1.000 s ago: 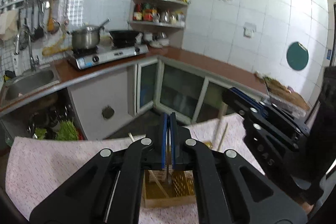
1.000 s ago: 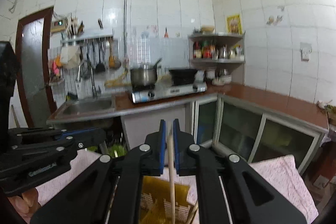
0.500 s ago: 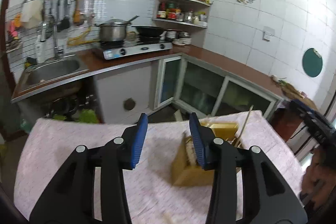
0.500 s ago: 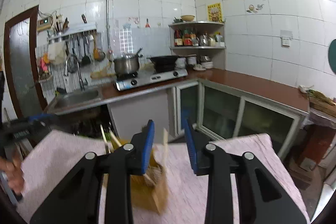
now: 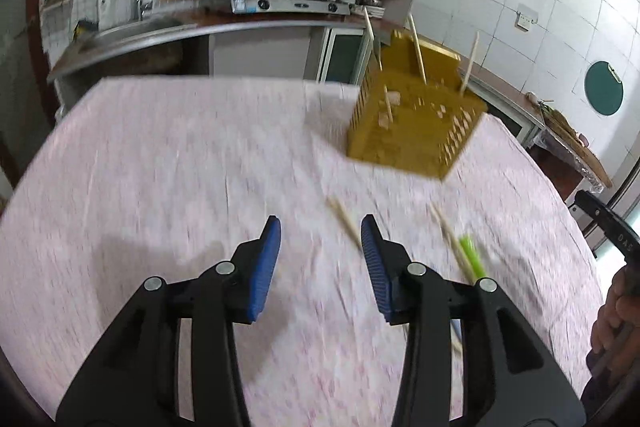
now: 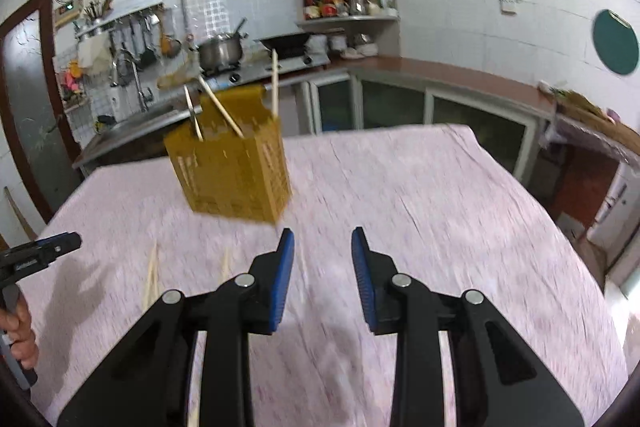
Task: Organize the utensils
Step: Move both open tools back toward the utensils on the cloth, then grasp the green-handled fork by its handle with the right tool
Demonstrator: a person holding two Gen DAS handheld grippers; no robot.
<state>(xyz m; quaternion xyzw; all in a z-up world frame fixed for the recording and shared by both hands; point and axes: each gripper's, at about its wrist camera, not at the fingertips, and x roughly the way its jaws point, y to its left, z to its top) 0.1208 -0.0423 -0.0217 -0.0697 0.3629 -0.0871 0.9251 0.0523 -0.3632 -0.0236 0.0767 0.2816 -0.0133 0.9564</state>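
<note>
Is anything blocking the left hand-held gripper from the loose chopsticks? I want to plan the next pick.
Nothing visible does. The left hand-held gripper stands open over bare pink cloth; the nearest pale wooden chopstick lies just beyond its fingertips, clear of the yellow slotted plastic utensil basket.

A yellow slatted utensil basket (image 5: 416, 131) stands upright on the pink-clothed worktop (image 5: 180, 167), with several pale wooden chopsticks (image 6: 219, 107) leaning out of its open top. More chopsticks (image 5: 346, 223) lie loose on the cloth in front of it, one pair beside a bright green utensil (image 5: 472, 255), its shape too blurred to tell.
</note>
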